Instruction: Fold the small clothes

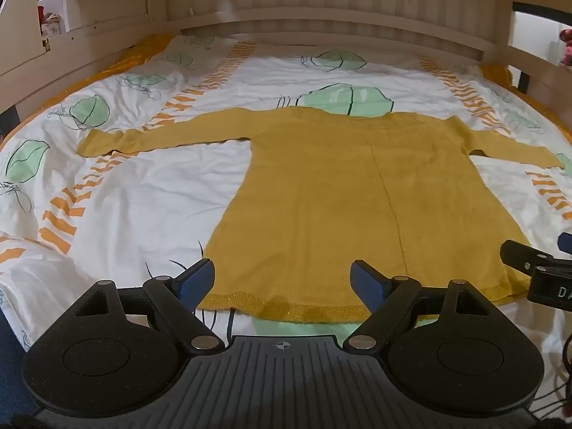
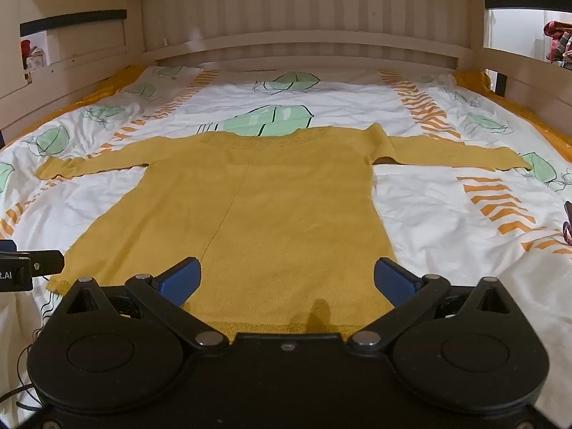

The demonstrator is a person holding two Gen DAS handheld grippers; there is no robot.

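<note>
The left gripper hovered with its blue-padded fingers spread wide and nothing between them, poised just above the near hem of a mustard-yellow knitted long-sleeved sweater. The right gripper was likewise wide open and empty, low over the same hem, further toward its right corner. The sweater lay flat ahead of both grippers, body running away from them, with both sleeves stretched out sideways and its neckline at the far end. Beneath it spread a white bedcover printed with green leaves and orange stripes. Beyond that stood a pale wooden slatted bed frame.
</note>
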